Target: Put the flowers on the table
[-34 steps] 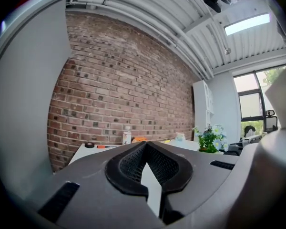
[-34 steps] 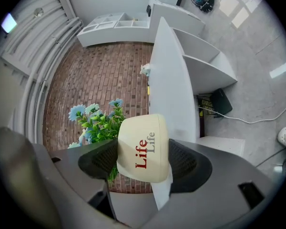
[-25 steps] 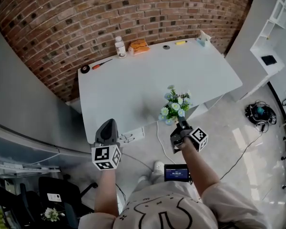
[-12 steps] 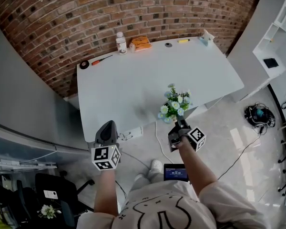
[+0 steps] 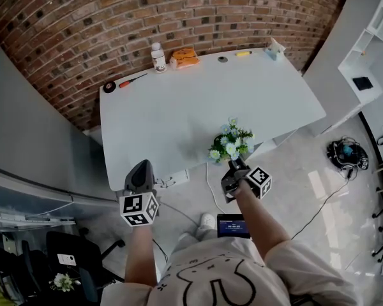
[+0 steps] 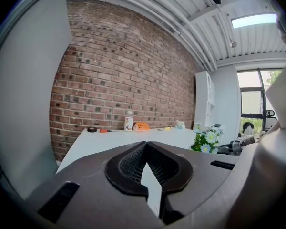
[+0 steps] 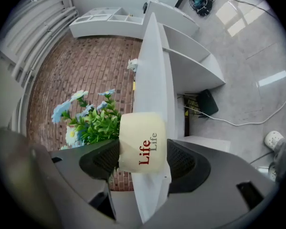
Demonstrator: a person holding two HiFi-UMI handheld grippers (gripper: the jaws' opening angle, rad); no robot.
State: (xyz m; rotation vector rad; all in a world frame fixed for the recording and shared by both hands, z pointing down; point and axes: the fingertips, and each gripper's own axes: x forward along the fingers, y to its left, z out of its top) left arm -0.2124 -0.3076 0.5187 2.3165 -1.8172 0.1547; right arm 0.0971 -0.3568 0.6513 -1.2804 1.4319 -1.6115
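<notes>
A small cream pot marked "Life" (image 7: 142,142) holds green leaves with blue and white flowers (image 5: 228,143) (image 7: 88,116). My right gripper (image 5: 233,169) (image 7: 143,160) is shut on that pot, carrying it tilted over the near edge of the white table (image 5: 198,101). My left gripper (image 5: 140,178) (image 6: 147,163) hangs over the floor just off the table's near left edge; its jaws stand slightly apart with nothing between them.
Along the table's far edge lie a black tape roll (image 5: 109,87), a red screwdriver (image 5: 133,80), a white bottle (image 5: 157,57), an orange packet (image 5: 185,57) and a small light box (image 5: 274,50). White shelving (image 5: 370,37) stands right. Cables (image 5: 346,152) lie on the floor.
The flower pot in my right gripper has shifted a little left and nearer the table's front edge. My left gripper has barely moved.
</notes>
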